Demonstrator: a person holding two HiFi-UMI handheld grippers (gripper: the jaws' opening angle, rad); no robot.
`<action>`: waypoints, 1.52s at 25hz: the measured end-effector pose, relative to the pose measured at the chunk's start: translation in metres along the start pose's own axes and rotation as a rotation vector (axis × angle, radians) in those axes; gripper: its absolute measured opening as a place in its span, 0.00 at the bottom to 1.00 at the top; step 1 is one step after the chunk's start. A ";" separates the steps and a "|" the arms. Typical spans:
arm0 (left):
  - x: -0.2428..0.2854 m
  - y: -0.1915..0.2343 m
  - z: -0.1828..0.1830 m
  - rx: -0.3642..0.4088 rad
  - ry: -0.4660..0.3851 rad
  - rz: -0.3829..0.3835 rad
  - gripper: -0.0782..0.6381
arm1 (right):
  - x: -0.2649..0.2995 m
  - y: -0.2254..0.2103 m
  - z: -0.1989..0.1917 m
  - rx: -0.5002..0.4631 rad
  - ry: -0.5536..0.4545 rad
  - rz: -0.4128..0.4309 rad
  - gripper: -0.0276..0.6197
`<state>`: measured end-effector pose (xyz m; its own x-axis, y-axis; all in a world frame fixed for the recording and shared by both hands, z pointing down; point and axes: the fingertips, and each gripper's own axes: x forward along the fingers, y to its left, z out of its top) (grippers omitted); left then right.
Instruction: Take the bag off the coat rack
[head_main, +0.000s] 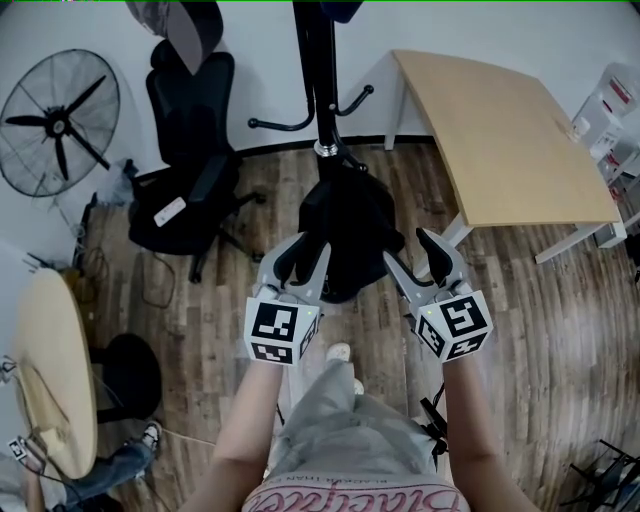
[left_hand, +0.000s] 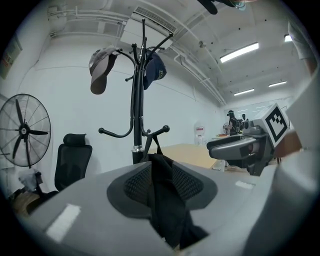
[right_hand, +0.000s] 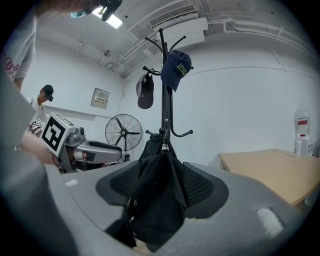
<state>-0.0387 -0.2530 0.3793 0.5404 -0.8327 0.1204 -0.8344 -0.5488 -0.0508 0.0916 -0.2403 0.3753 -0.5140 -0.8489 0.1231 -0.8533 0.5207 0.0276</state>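
While the bag (head_main: 345, 235) hangs low on the rack (head_main: 325, 90), it sits between the two grippers, and its black fabric shows in the gap of each pair of jaws. Left gripper (head_main: 303, 255) is released, jaws partly apart at the bag's left edge. Right gripper (head_main: 410, 250) is released too, jaws wider, at the bag's right edge. Higher on the rack, a navy cap (right_hand: 177, 67) carries yellow lettering too small to read. Pink script on the person's shirt (head_main: 350, 497) is likewise illegible.
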 end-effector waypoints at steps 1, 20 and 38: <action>0.003 0.002 -0.005 0.000 0.013 0.000 0.31 | 0.006 -0.002 -0.004 0.001 0.008 0.003 0.46; 0.060 0.036 -0.093 -0.045 0.190 0.024 0.52 | 0.088 -0.052 -0.087 0.003 0.134 0.020 0.60; 0.111 0.046 -0.147 -0.140 0.260 0.036 0.52 | 0.157 -0.073 -0.154 0.012 0.284 0.081 0.60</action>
<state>-0.0331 -0.3600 0.5364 0.4791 -0.7950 0.3721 -0.8693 -0.4885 0.0754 0.0873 -0.3974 0.5449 -0.5369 -0.7440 0.3976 -0.8123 0.5832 -0.0054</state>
